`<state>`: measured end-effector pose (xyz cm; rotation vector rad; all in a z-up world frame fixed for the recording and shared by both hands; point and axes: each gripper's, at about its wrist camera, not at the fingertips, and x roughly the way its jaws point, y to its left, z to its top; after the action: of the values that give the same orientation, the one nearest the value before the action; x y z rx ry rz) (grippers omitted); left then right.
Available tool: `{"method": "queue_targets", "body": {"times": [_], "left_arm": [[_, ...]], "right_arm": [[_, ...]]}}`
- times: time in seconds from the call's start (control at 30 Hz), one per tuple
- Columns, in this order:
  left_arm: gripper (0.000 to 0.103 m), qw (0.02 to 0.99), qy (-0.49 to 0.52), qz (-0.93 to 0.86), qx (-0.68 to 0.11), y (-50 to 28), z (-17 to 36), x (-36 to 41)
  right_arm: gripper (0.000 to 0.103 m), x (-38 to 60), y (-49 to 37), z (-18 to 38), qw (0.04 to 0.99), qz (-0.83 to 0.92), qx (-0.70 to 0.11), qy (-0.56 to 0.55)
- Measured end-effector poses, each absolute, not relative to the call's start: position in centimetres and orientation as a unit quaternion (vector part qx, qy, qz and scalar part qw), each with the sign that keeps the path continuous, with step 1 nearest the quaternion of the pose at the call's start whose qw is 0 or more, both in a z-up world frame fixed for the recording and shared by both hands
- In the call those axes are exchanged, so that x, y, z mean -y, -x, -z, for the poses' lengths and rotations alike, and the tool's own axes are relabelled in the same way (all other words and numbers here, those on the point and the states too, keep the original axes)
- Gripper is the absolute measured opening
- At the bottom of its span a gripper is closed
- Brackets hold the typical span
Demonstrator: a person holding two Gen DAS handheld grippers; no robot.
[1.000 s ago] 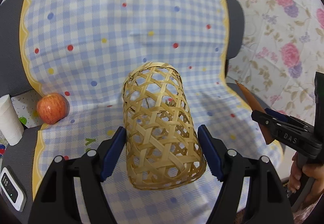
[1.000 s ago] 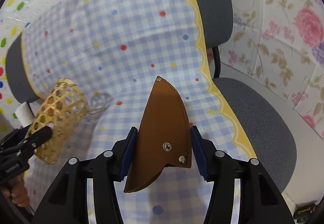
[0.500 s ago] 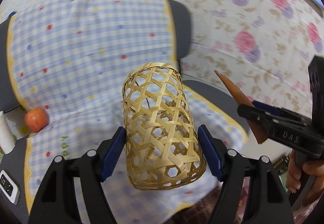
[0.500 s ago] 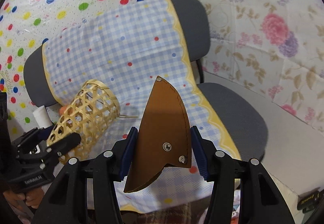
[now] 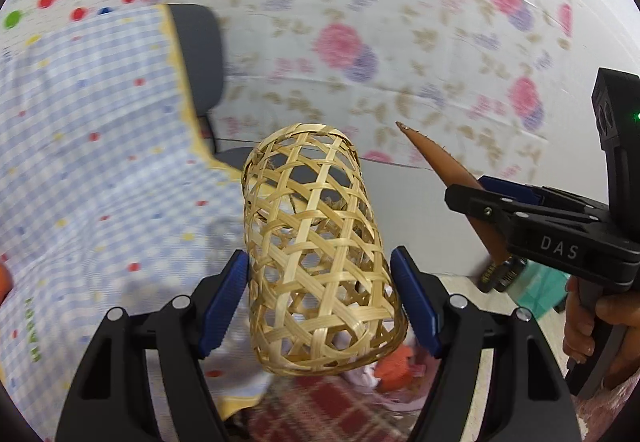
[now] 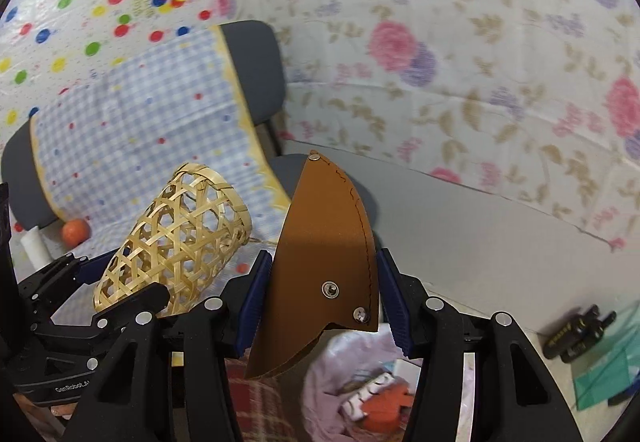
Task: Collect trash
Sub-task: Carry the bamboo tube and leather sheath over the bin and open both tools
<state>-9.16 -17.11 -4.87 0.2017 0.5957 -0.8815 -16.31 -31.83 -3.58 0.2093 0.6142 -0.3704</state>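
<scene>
My left gripper (image 5: 320, 282) is shut on a woven bamboo basket tube (image 5: 316, 254) and holds it in the air off the right edge of the chair seat; it also shows in the right wrist view (image 6: 176, 238). My right gripper (image 6: 322, 282) is shut on a brown leather sheath (image 6: 324, 262), held upright; its tip shows in the left wrist view (image 5: 436, 162). Below both, a bag with pale lining (image 6: 344, 374) holds trash, including an orange piece (image 6: 386, 404).
A grey chair (image 6: 256, 54) draped in a blue checked cloth (image 5: 80, 162) stands at left, with an apple (image 6: 76, 232) and a white roll (image 6: 34, 246) on it. A floral sheet (image 6: 480, 62) covers the wall. A black device (image 6: 576, 330) and green paper (image 6: 608, 374) lie on the floor at right.
Both grippers have swung right, away from the chair seat, carrying the basket and the sheath. The bag with trash has come into view below them.
</scene>
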Motion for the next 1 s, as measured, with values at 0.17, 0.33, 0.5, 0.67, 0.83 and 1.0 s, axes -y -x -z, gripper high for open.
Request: {"method": "queue_targets", "body": {"times": [0.17, 0.33, 0.5, 0.67, 0.83, 1.0], "left_arm": [[0.071, 0.835, -0.115, 0.46, -0.279, 11.2, 5.7, 20.3], [0.072, 0.813, -0.141, 0.492, -0.278, 12.9, 6.9, 23.1], [0.082, 0.812, -0.144, 0.496, -0.273, 13.2, 7.0, 24.3], [0.084, 0.829, -0.125, 0.473, -0.272, 11.9, 6.1, 23.1], [0.084, 0.854, -0.111, 0.429, -0.272, 10.1, 5.4, 21.2], [0.088, 0.869, -0.119, 0.396, -0.271, 9.5, 4.7, 20.0]], "right_arm": [[0.054, 33.6, 20.5, 3.3, 0.922, 0.232, -0.29, -0.11], [0.054, 35.2, 22.8, 3.1, 0.916, 0.26, -0.28, -0.119], [0.056, 35.9, 23.5, 3.7, 0.914, 0.265, -0.277, -0.131], [0.068, 36.7, 23.3, 5.2, 0.908, 0.261, -0.291, -0.15], [0.079, 36.5, 23.2, 4.8, 0.91, 0.264, -0.285, -0.143], [0.088, 35.9, 23.1, 4.0, 0.914, 0.268, -0.277, -0.127]]}}
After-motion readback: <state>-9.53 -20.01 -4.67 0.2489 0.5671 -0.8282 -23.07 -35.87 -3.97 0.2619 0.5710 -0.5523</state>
